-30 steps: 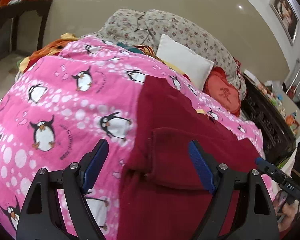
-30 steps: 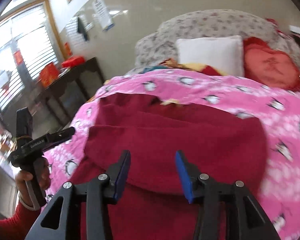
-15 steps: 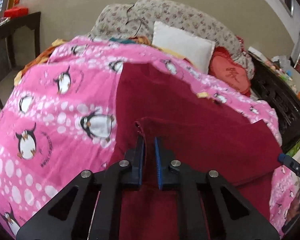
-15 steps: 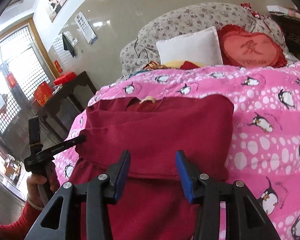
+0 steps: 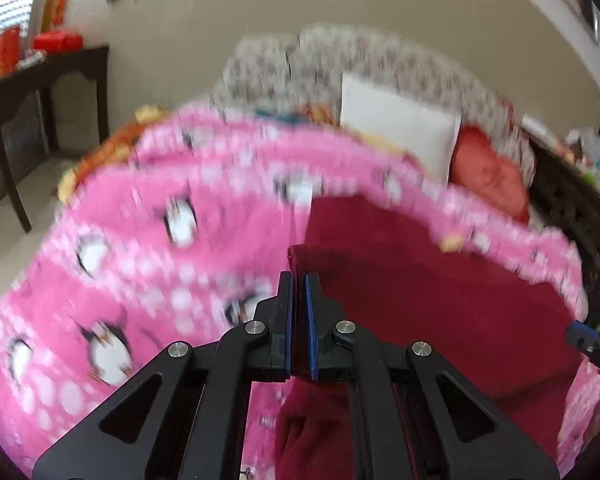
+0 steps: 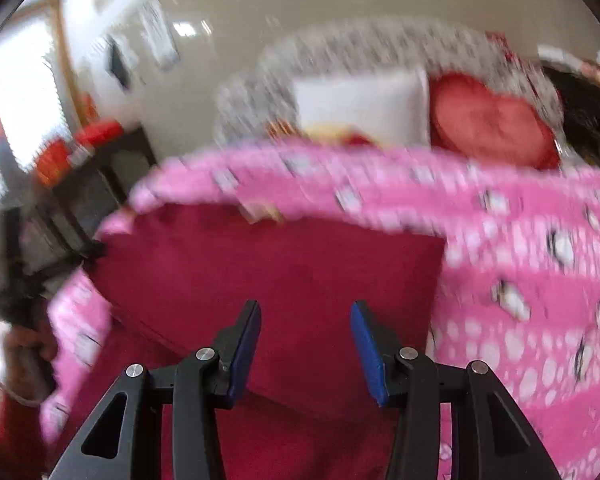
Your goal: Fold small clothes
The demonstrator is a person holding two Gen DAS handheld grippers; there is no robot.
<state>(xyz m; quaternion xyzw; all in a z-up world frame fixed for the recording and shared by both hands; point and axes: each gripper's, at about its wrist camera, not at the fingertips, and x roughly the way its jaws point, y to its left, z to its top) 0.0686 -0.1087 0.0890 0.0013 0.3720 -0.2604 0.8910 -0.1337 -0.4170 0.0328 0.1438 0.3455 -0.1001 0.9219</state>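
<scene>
Dark red garment (image 5: 440, 300), partly folded

Maroon garment (image 5: 440, 304) lies on penguin-print bed (image 5: 140, 240).

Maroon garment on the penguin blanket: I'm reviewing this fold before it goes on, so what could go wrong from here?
1. Only the left gripper is shut on the maroon garment, at one folded corner. The right gripper is open over it, so a pull may drag the cloth askew.
2. The pinch is narrow, so the corner could slip out.
3. The pink blanket lies directly beneath and might get caught or bunch.
</scene>
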